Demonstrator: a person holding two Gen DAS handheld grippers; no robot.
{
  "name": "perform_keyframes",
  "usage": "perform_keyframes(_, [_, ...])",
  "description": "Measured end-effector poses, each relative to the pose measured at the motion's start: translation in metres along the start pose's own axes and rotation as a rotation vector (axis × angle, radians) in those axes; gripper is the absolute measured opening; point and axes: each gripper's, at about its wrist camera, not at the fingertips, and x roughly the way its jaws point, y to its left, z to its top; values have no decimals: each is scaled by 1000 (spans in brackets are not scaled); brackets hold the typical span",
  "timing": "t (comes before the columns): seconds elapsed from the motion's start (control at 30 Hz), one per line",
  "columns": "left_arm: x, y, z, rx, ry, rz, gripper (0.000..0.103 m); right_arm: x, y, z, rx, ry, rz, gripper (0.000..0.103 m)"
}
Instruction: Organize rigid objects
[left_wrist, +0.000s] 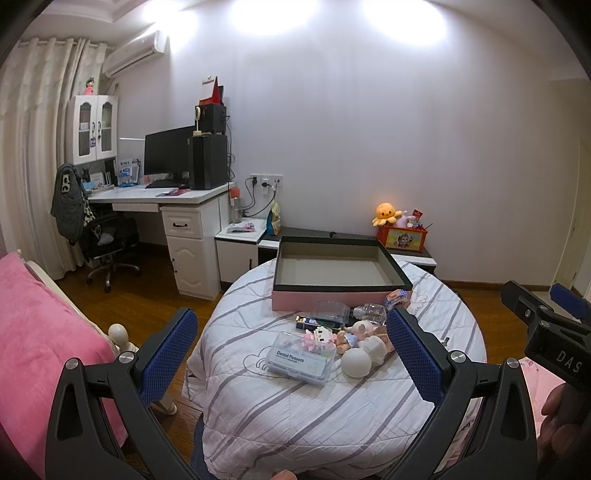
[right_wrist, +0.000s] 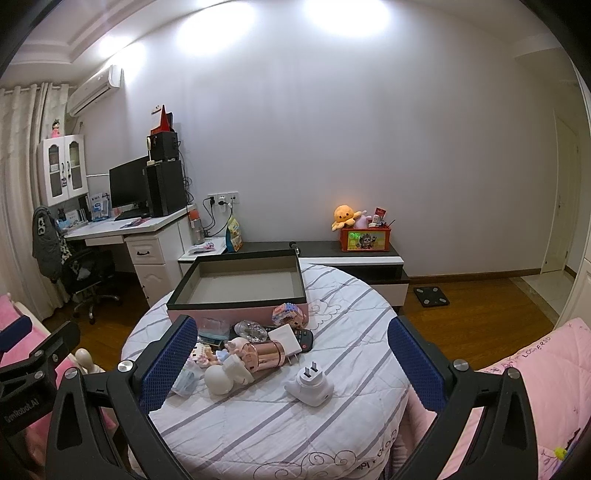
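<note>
Glossy copper tube (right_wrist: 266, 353), quilted cloth cover (right_wrist: 288, 424)

A round table under a white quilt with grey stripes (left_wrist: 295, 413) carries an open pink box (left_wrist: 341, 273) at its far side. Nearer lie a dental flosser case (left_wrist: 301, 360), a white plug adapter (right_wrist: 310, 384), a remote (right_wrist: 301, 338) and small toy figures (left_wrist: 364, 338), clustered together.
</note>
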Motion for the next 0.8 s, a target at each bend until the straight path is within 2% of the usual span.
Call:
perform_keyframes(0.47, [6, 1, -6, 0, 12, 1, 103, 2, 3, -4, -6, 3, 1, 103])
perform_keyframes(0.8, [39, 3, -27, -12, 90, 1, 103, 36, -3, -21, -16, 97, -11, 103])
